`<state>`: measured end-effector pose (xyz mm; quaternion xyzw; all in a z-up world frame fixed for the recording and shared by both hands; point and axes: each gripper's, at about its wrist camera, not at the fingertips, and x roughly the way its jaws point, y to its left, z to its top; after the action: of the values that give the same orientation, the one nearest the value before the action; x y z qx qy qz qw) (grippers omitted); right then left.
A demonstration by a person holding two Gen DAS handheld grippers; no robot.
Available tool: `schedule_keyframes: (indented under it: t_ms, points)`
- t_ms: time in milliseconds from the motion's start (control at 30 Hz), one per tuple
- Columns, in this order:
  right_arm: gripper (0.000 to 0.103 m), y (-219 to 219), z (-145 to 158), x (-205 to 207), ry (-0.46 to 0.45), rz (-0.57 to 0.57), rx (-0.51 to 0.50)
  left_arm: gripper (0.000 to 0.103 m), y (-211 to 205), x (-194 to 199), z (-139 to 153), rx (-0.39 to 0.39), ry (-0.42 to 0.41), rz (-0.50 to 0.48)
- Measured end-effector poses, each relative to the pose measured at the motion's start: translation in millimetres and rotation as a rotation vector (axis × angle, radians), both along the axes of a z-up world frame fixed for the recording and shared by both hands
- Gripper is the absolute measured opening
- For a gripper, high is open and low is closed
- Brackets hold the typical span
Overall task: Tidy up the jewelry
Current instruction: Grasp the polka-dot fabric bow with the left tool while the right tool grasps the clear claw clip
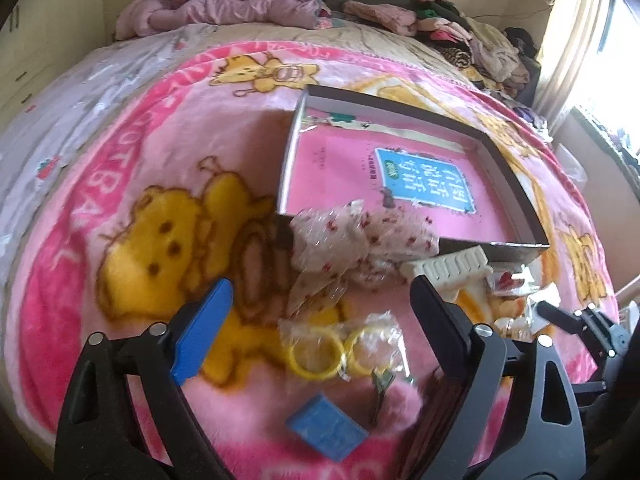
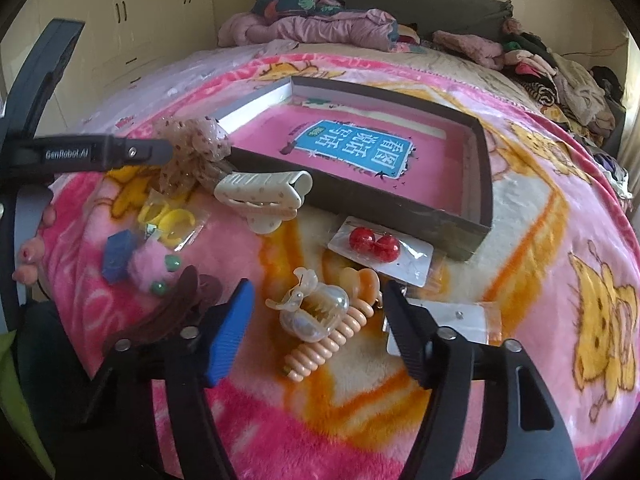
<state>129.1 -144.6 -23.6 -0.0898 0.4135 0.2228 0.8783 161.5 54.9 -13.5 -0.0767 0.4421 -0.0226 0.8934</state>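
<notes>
My left gripper (image 1: 322, 292) is open above a clear bag with two yellow rings (image 1: 332, 354). A blue box (image 1: 326, 432) and a pink pompom (image 1: 396, 404) lie nearer the camera, and a dotted bow (image 1: 352, 240) lies beyond the fingertips. My right gripper (image 2: 318, 292) is open around a clear claw clip (image 2: 316, 312) and a peach coil clip (image 2: 332, 344), and its pads are clear of both. Red ball earrings on a card (image 2: 374, 246) and a white claw clip (image 2: 264, 200) lie in front of the shallow box (image 2: 472, 200), which holds a pink book (image 2: 352, 148).
Everything rests on a pink cartoon blanket (image 2: 560, 208) on a bed. A brown hair clip (image 2: 172, 312) lies left of the right gripper and a white card (image 2: 472, 316) lies under its black finger. Clothes (image 2: 320, 24) are piled at the headboard. Cupboards (image 2: 120, 20) stand on the left.
</notes>
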Motion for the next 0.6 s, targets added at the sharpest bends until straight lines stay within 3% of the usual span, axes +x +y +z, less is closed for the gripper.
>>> schedule_keyframes:
  t_ms: [200,267,300,367,467,600]
  points:
    - [0.046,5,-10,7,0.028,0.034,-0.005,0.073,-1,17,-8,-0.041,-0.003,-0.021]
    - [0.041,7,-12,8,0.033,0.052,0.0,0.061,-1,23,-10,-0.051,0.003,-0.027]
    - [0.041,8,-12,8,0.035,0.055,0.0,0.058,-2,25,-12,-0.053,0.006,-0.033]
    - [0.041,9,-13,8,0.029,0.058,0.002,0.04,-3,29,-15,-0.059,0.014,-0.042]
    - [0.041,6,-12,8,0.033,0.062,0.013,0.024,-5,30,-17,-0.067,0.008,-0.061]
    - [0.041,2,-9,8,0.046,0.06,0.032,0.009,-6,27,-15,-0.066,-0.009,-0.08]
